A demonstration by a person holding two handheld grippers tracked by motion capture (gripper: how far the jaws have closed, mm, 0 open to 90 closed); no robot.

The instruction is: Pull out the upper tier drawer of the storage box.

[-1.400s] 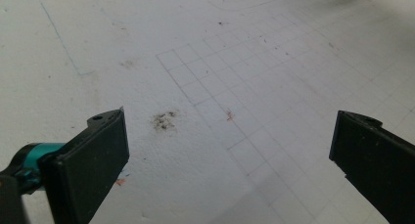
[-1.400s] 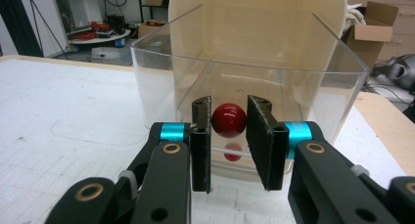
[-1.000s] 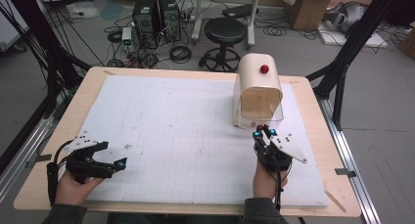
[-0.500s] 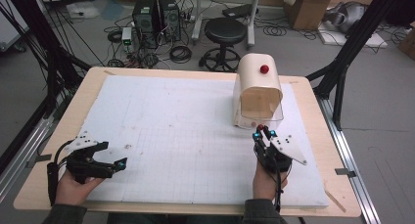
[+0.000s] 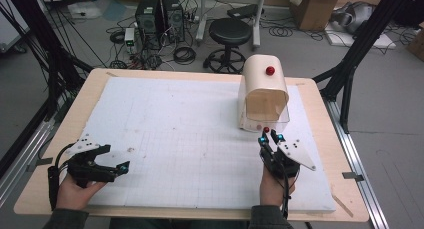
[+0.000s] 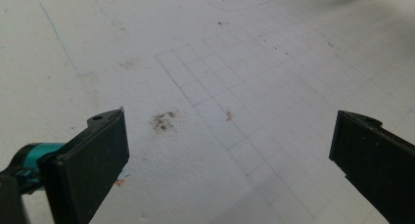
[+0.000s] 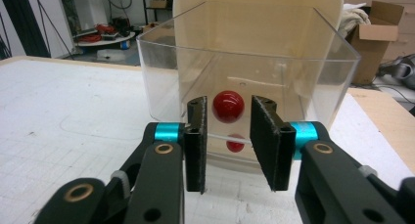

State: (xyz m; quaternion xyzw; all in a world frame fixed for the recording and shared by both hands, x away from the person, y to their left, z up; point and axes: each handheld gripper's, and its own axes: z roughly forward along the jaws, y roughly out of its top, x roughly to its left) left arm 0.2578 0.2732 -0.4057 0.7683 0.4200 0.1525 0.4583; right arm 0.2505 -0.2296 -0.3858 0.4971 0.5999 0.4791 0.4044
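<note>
White gridded foam sheet (image 5: 175,119) covers your table, and the cream box (image 5: 264,86) stands toward its far right, its clear front cover (image 7: 244,72) facing you with a small red knob (image 7: 228,106) low on it. Your right gripper (image 5: 270,138) sits right at that knob. Its jaws have just been opening, and the knob is between them with a sliver of daylight on either side, so nothing is gripped. Your left gripper (image 5: 122,166) rests near the left front corner with its jaws spread wide over bare foam, well apart from the box. The main risk, as I judge it, is a slip. The knob is round and glossy, so if you close off-centre, it could squirt out of the pads. If you pull before the pads bite, you may drag the whole light box across the foam, with no hand steadying it. The high view shows both hands and a second red knob (image 5: 270,70) on the box's top. The right gripper view alone shows the gaps beside the front knob and its red reflection (image 7: 235,143) below.
</note>
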